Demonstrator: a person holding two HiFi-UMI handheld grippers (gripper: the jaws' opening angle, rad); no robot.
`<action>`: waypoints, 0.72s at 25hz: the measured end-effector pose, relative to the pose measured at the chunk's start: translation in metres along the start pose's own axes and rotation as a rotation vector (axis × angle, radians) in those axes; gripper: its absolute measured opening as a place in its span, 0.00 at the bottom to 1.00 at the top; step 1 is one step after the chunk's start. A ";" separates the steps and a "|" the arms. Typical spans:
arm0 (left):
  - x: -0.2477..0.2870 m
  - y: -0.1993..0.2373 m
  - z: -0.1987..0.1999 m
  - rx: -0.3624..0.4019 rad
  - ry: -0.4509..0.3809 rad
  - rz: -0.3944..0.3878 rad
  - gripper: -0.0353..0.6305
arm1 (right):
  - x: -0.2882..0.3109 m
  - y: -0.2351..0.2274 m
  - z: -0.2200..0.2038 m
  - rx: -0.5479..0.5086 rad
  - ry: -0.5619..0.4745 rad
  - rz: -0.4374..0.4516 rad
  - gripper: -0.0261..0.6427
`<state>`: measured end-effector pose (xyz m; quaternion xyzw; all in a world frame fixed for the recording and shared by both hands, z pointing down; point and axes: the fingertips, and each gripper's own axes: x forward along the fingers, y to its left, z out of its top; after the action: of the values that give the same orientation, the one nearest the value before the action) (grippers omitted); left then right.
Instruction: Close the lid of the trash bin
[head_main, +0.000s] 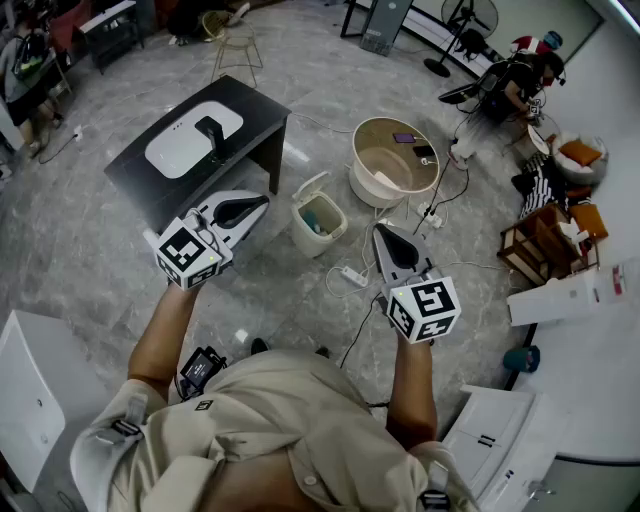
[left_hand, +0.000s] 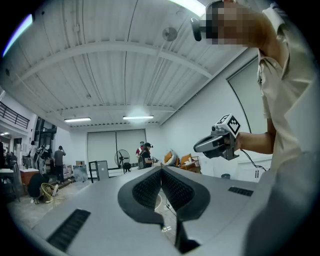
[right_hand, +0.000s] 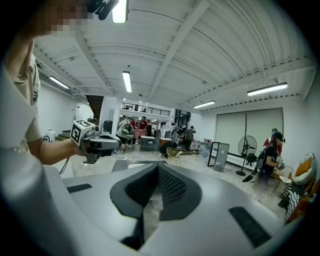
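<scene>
A small white trash bin (head_main: 318, 222) stands on the grey floor, its lid (head_main: 309, 188) tipped up at the back left, and something bluish lies inside. My left gripper (head_main: 264, 200) is held in the air to the left of the bin, jaws shut and empty. To the bin's right my right gripper (head_main: 379, 229) hovers with its jaws shut and empty too. Neither touches the bin. The left gripper view shows the left gripper's closed jaws (left_hand: 161, 169) and the right gripper (left_hand: 217, 141) beyond. The right gripper view shows the right gripper's closed jaws (right_hand: 158, 166) and the left gripper (right_hand: 97, 142); neither gripper view shows the bin.
A black table (head_main: 150, 185) with a white basin stands to the left behind the bin. A big round beige tub (head_main: 394, 160) sits to the right behind it. A power strip (head_main: 354, 276) and cables lie on the floor near the bin. People and furniture line the far edges.
</scene>
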<state>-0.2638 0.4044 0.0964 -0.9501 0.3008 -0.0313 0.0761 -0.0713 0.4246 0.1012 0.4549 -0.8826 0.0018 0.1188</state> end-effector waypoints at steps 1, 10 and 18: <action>-0.002 0.001 -0.001 -0.001 -0.002 0.000 0.08 | 0.001 0.002 -0.001 0.001 0.001 -0.003 0.07; -0.018 0.016 -0.008 -0.004 -0.009 -0.020 0.08 | 0.014 0.017 -0.002 0.007 0.006 -0.030 0.07; -0.022 0.027 -0.019 -0.023 -0.009 -0.029 0.08 | 0.027 0.022 -0.005 0.035 0.009 -0.035 0.07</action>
<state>-0.2990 0.3926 0.1101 -0.9554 0.2869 -0.0248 0.0658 -0.1031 0.4169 0.1144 0.4724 -0.8738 0.0171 0.1146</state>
